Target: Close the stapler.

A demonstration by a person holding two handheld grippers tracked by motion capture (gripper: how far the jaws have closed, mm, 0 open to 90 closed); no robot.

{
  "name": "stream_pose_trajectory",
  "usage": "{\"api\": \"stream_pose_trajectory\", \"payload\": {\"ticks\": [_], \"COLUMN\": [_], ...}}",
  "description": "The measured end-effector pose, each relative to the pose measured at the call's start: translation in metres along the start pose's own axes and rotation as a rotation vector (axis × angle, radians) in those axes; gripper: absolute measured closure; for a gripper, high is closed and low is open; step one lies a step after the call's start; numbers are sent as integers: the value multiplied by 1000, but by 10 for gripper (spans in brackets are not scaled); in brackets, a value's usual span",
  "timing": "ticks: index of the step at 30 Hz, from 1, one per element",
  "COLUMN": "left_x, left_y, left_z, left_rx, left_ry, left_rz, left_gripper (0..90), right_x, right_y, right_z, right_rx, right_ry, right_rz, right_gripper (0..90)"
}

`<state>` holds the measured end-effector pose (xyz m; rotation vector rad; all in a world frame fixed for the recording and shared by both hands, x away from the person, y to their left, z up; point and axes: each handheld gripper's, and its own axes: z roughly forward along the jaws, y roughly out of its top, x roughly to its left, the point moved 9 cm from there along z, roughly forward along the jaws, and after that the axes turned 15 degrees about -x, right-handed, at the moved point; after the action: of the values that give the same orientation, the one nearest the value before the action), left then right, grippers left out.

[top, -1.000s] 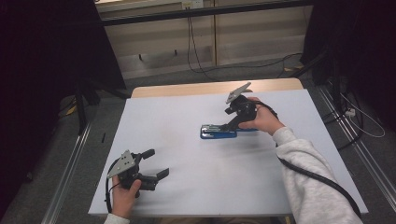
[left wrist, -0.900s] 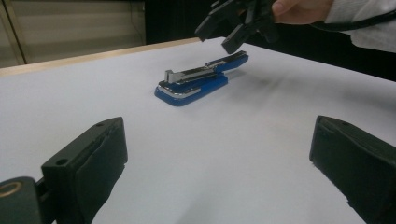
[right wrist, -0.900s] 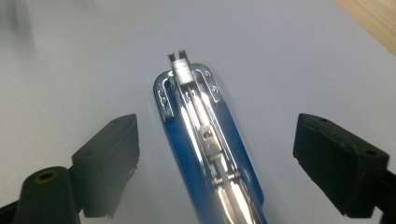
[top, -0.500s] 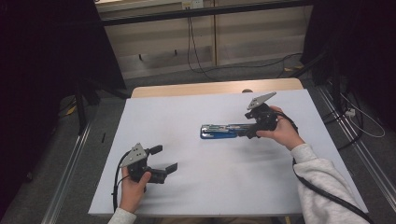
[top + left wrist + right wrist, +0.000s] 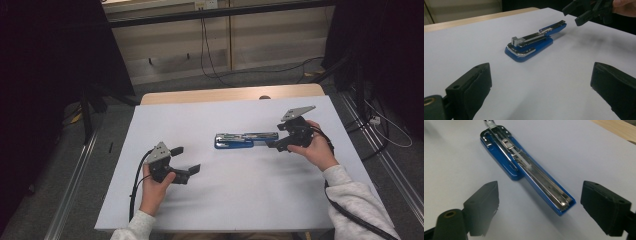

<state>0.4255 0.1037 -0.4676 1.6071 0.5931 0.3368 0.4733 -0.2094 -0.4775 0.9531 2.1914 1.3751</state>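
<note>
- The worktop (image 5: pixel 230 200), under a white sheet, takes up the middle and lower part of the high view; a strip of bare wood shows along its far edge, and its left and right edges run down toward the bottom corners of the frame.
- Most of the white surface lies bare: a wide band across the upper part below the wooden strip, and another across the lower middle between the two forearms.
- The person's right sleeve (image 5: pixel 357 207) comes in at lower right, the left forearm at lower left, both over the worktop's near edge.
- The right tongs (image 5: pixel 276 145) sit right of centre, just beside the stapler's right end. Their jaws stand released and have just been closing a little; in the right gripper view the stapler's narrow end lies between them, with the pads off it.
- The left tongs (image 5: pixel 186 161) hover at lower left, well apart from the stapler, jaws spread wide with only white sheet between them.
- The blue stapler (image 5: pixel 241 140) lies flat at the middle of the worktop, swung open lengthwise, its metal rail facing up, far from every edge.
</note>
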Motion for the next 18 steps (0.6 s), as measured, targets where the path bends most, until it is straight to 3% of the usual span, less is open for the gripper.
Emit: {"api": "stream_pose_trajectory", "payload": {"ticks": [3,5,9,11,14,16,17,18], "left_x": [0,2,7,11,18,20,20,22], "left_y": [-1,-2,-2,-3,-6,-5,-4,-5], "left_z": [7,12,21,24,29,33,35,37], "left_rx": [13,35,34,30,63,63,61,70], "left_ry": [-15,-4,12,33,66,72,71,71], "left_rz": [-15,-9,-21,-29,-23,-11,-11,-3], "left_gripper": [49,51,83,127,174,255,315,315], "right_x": [-6,-8,-11,-13,-17,-19,-22,-22], "right_y": [-6,-8,-13,-15,-18,-20,-21,-21], "right_z": [-6,-10,-15,-16,-18,-20,-23,-23], "right_rx": [7,2,10,10,18,22,21,21], "right_ry": [-34,-43,-64,-79,-109,-119,-134,-134], "right_rz": [12,22,11,13,2,-1,1,1], "right_gripper": [214,252,328,358,444,494,585,585]}}
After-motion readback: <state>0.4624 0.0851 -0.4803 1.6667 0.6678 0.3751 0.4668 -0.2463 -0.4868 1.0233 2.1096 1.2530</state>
